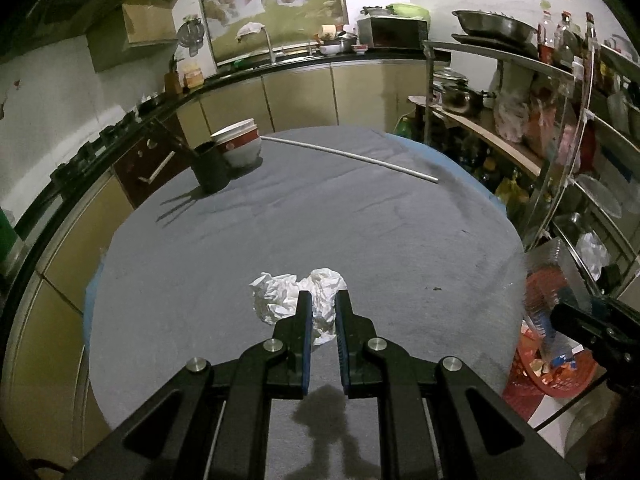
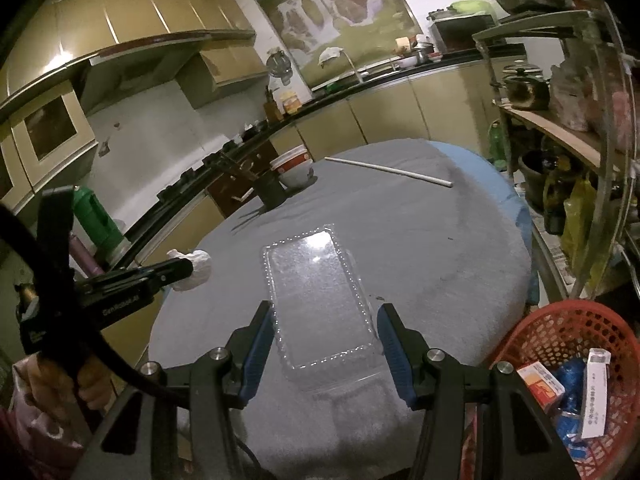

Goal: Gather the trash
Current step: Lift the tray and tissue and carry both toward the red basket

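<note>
Left hand-held gripper point(image 1: 323, 300) clamped on crumpled tissue point(image 1: 296, 298), low over grey tabletop point(image 1: 240, 240). Right hand-held gripper point(image 2: 326, 314) wide open, straddling clear plastic tray point(image 2: 320, 300) left of red basket point(image 2: 560, 332).

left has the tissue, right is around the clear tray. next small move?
Probably close the right gripper: its fingers sit open on either side of the clear plastic tray, not yet touching. The left gripper already pinches the crumpled tissue, and the red basket waits at right.
</note>
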